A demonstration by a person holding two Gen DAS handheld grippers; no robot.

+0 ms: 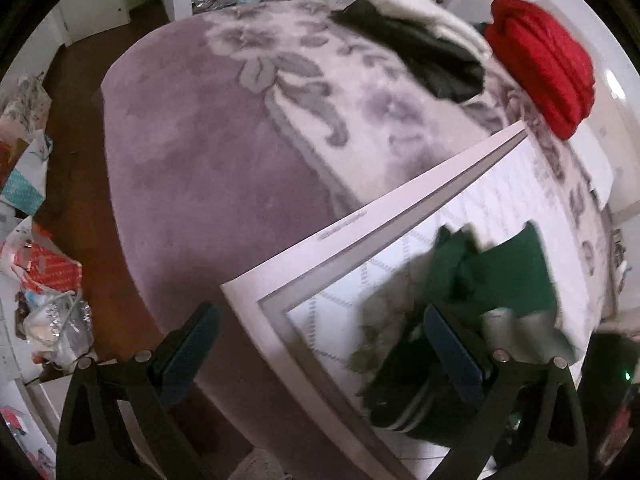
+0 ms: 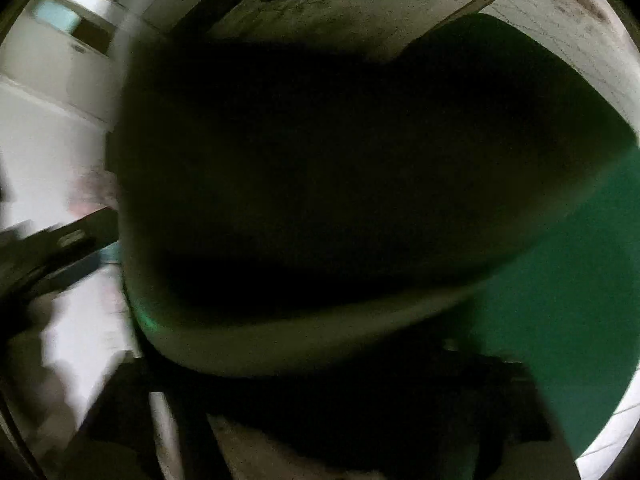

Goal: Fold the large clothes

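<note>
A short line of printing is seen along the pale border of the white mat (image 1: 304, 256), too blurred to be read; no other writing can be made out. The green garment (image 1: 500, 276) is shown as a dark green, bunched heap with white stripes on a dark edge at its near end, lying on the mat at about 4 o'clock in the left wrist view, the mat itself being spread over the purple flowered rug (image 1: 192, 168). The left gripper (image 1: 320, 352) is held spread wide with nothing between its fingers, one finger over the rug at 7 o'clock and the other over the garment at 5 o'clock. In the right wrist view the lens is almost wholly covered by dark green cloth (image 2: 560, 300), so whether the right gripper is clenched cannot be told. At 1 o'clock a folded red garment (image 1: 548, 68), a black one (image 1: 432, 56) and a white one (image 1: 416, 4) are seen on the rug's far edge
</note>
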